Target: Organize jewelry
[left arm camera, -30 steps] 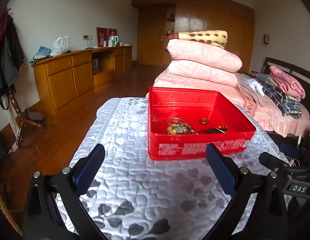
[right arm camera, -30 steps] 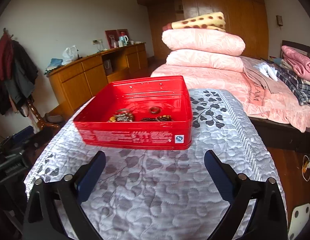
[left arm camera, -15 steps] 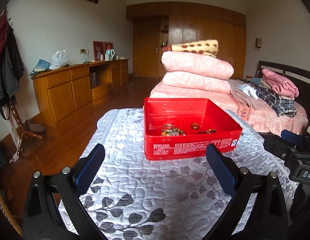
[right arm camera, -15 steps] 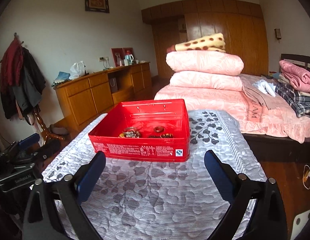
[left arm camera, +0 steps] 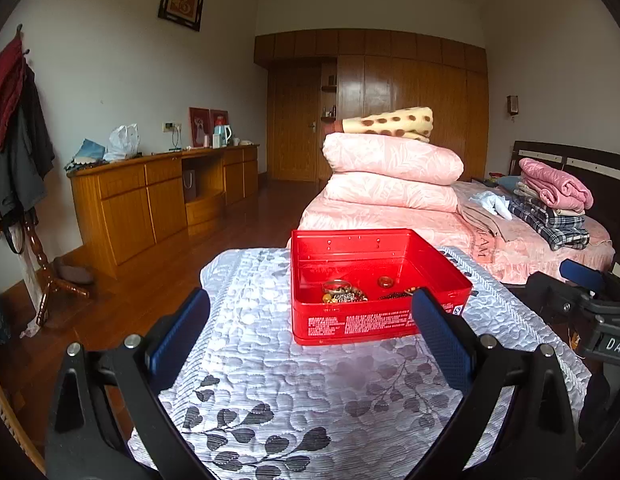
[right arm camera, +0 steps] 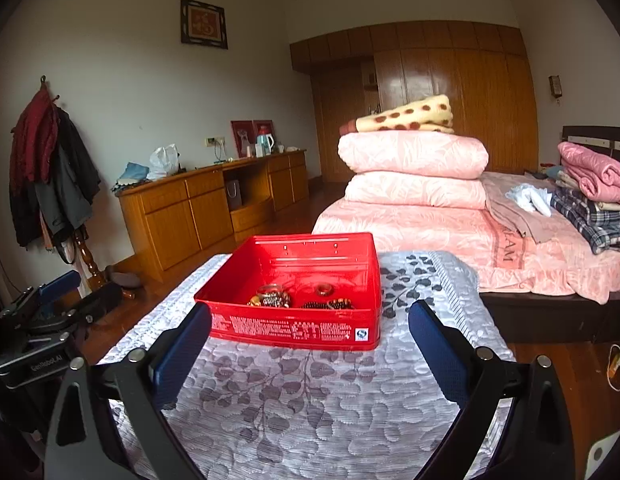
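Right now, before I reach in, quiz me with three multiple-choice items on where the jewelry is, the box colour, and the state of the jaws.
1. The jewelry lies:
A. on the quilt
B. inside the box
C. on the bed

2. The box is:
A. blue
B. white
C. red

3. Jaws of the left gripper and right gripper are:
A. both wide open, empty
B. both shut
C. one holding a ring

Answers: B, the pieces rest on the box floor; C, its walls are red; A, each view shows spread pads with nothing between them.
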Demonstrator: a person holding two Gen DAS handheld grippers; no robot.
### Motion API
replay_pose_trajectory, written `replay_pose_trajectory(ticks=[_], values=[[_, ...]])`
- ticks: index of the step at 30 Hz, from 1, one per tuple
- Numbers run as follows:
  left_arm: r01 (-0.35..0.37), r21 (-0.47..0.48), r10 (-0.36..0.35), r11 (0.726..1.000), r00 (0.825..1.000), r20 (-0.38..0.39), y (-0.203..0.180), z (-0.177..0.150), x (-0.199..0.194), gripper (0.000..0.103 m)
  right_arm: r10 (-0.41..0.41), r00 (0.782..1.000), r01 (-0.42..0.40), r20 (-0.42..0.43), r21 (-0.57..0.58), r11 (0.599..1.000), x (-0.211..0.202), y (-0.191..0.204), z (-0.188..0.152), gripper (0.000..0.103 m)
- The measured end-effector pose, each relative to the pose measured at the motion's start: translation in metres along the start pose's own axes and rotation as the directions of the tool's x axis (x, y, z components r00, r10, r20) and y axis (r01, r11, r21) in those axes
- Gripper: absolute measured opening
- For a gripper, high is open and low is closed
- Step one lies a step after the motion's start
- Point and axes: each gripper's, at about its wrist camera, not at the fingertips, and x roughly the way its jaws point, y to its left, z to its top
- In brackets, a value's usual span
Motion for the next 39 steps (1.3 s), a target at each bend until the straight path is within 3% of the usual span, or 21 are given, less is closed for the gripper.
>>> replay_pose_trajectory(ticks=[18,39], values=[[0.021,0.005,-0.021,1.0,0.995,0.098,-0.004,0.012,-0.032,0.098,0.002,0.994,-0.001,0.105,-0.012,1.0,-0.031,0.004,0.009,0.097],[0.007,0.021,-0.009,1.0,0.991,0.134,-0.006,0.012,-0.041,0.098,-0.007,0.989,0.009,0.145,-0.013,1.0,-0.038,0.003,0.009,0.097]])
